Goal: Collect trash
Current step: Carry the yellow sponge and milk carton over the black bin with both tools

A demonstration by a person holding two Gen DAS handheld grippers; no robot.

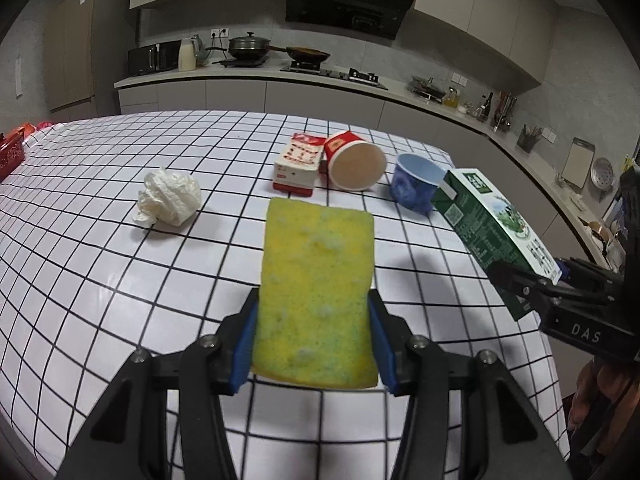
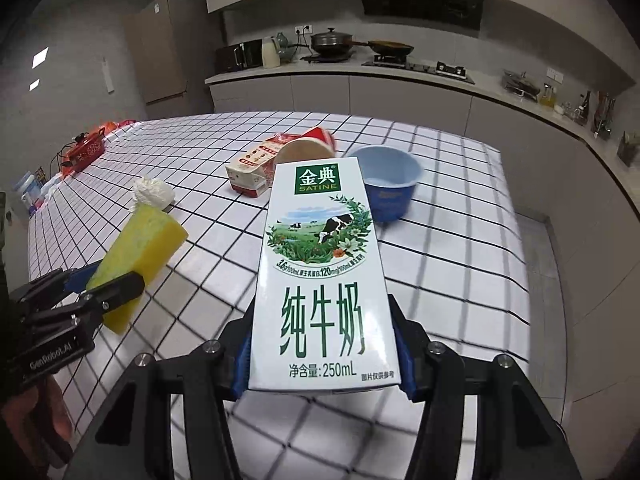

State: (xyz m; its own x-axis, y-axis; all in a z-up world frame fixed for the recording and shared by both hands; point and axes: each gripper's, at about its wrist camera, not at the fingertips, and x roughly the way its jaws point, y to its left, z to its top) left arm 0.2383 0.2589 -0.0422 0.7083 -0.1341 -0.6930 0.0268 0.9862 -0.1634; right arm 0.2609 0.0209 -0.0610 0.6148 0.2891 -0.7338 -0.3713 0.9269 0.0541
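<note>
My left gripper [image 1: 314,344] is shut on a yellow sponge [image 1: 316,292], held above the checked tablecloth; from the right wrist view the same sponge [image 2: 140,248] shows at the left. My right gripper [image 2: 324,348] is shut on a green and white milk carton [image 2: 324,280], which also appears at the right as a carton [image 1: 492,228] in the left wrist view. On the table lie a crumpled white tissue [image 1: 170,196], a red and white small carton [image 1: 298,166], a red paper cup [image 1: 352,160] on its side and a blue cup [image 1: 416,182].
The table with the black-grid cloth [image 1: 120,280] ends at the right near the floor [image 2: 560,320]. A red object [image 1: 10,152] sits at the far left edge. Kitchen counters with a stove [image 1: 336,74] and pots run behind the table.
</note>
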